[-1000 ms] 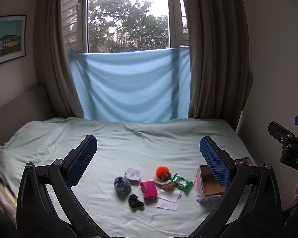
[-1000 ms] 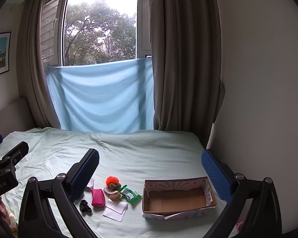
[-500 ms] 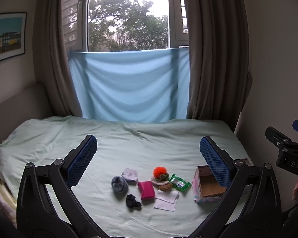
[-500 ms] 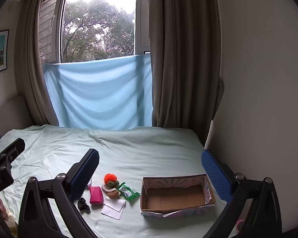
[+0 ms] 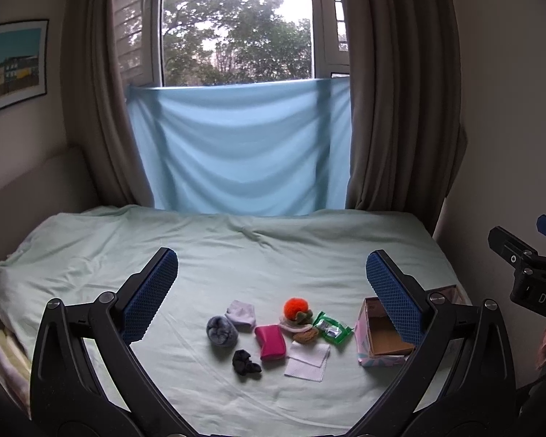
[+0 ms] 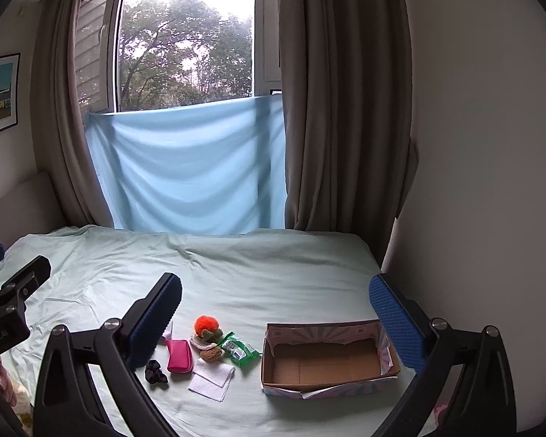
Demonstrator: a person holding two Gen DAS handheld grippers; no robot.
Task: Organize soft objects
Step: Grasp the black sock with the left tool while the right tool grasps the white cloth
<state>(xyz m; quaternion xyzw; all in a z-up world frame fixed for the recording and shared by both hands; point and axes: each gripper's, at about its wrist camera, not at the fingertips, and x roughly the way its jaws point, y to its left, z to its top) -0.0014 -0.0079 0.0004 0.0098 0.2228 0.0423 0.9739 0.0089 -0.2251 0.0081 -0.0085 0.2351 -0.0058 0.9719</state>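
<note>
Small soft things lie together on a pale green bed [image 5: 236, 255]: a grey sock ball [image 5: 221, 330], a lilac sock [image 5: 241, 313], a black scrunchie [image 5: 245, 362], a pink pouch [image 5: 270, 341], an orange pom-pom [image 5: 295, 307], a green packet [image 5: 332, 328] and white tissues [image 5: 307, 360]. An open cardboard box [image 6: 327, 360] stands to their right, with nothing in it. My left gripper [image 5: 271, 284] is open, held above and before the pile. My right gripper [image 6: 275, 309] is open, above the box and pile. Both are empty.
A blue cloth [image 5: 240, 149] hangs below the window between brown curtains [image 5: 400, 109]. A wall [image 6: 491, 182] runs along the bed's right edge. A headboard [image 5: 25, 182] stands at the left. Folded cloth [image 5: 3, 357] lies at the bed's near left corner.
Both grippers have drifted slightly; the pile and box sit a little lower and further left in view. Nothing was grasped or moved.
</note>
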